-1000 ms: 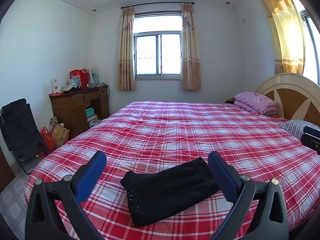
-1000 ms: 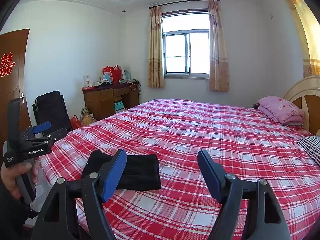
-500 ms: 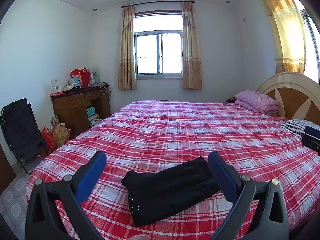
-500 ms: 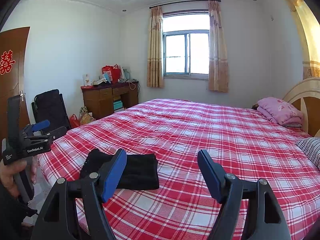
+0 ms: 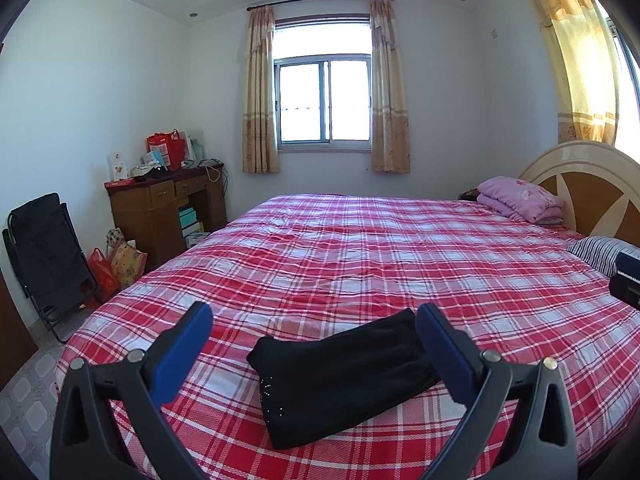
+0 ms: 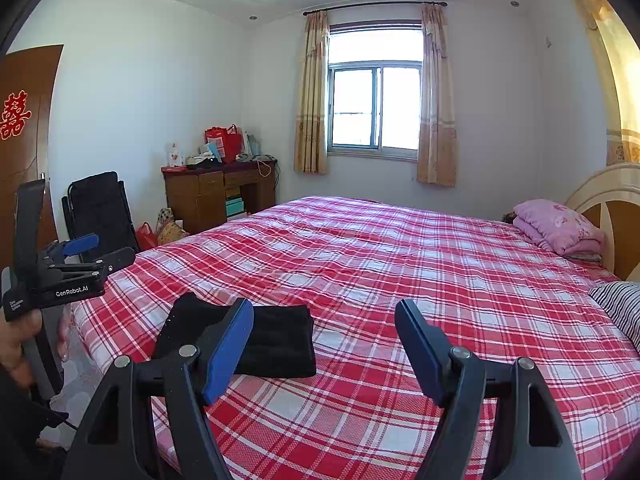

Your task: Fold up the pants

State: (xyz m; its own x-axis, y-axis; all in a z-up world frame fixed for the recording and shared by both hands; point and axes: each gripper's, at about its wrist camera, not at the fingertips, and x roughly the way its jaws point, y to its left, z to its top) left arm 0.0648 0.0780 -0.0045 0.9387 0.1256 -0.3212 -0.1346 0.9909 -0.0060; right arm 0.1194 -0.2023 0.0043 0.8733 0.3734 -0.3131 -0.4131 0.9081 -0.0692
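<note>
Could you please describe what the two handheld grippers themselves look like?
Each gripper, left and right, has black plastic finger arms with silver pivot screws and flat blue pads. The left body carries white "GenRobot.AI" lettering.

A bed (image 5: 360, 248) under a red plaid cover fills the room, with a folded pink quilt (image 5: 520, 200) near its headboard (image 5: 592, 176). A wooden desk (image 5: 160, 208) (cluttered on top, a red bag (image 5: 164, 148) among the things) stands by the curtained window (image 5: 324, 100).

"GenRobot.AI" on left gripper (image 6: 92, 252), red character on door (image 6: 24, 120)
</note>
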